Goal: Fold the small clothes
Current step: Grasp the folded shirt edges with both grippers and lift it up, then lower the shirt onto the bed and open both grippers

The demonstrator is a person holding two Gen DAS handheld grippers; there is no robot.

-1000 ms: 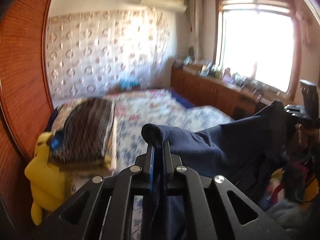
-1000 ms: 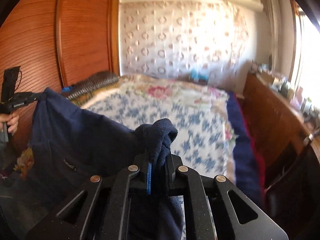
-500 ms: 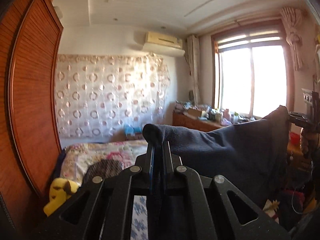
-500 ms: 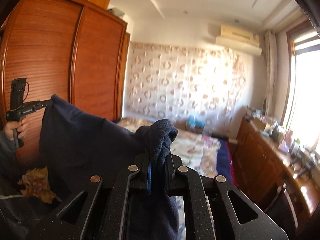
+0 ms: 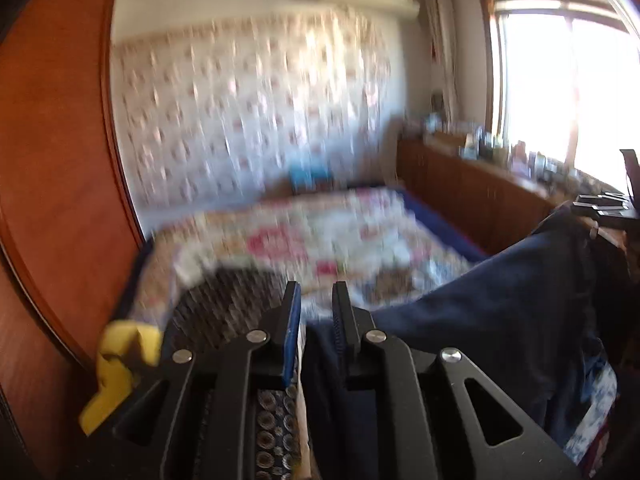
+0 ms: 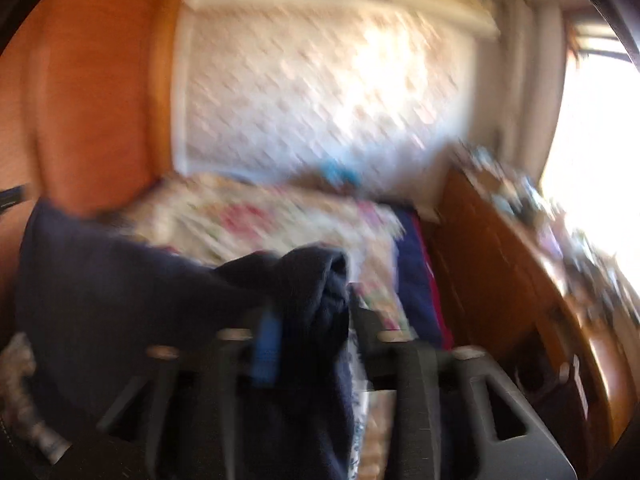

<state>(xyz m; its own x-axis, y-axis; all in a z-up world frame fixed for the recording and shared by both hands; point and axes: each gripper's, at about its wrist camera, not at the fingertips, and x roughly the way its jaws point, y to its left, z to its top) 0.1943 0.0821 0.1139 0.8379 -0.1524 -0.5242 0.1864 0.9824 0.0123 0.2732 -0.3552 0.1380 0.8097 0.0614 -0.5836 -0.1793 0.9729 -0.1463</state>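
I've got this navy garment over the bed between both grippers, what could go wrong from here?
1. The left gripper has its jaws apart, so the navy garment may slip and land crumpled on the bed.
2. The right gripper looks open too, with cloth bunched between; it might snag.
3. That corner could drop onto the yellow plush toy.
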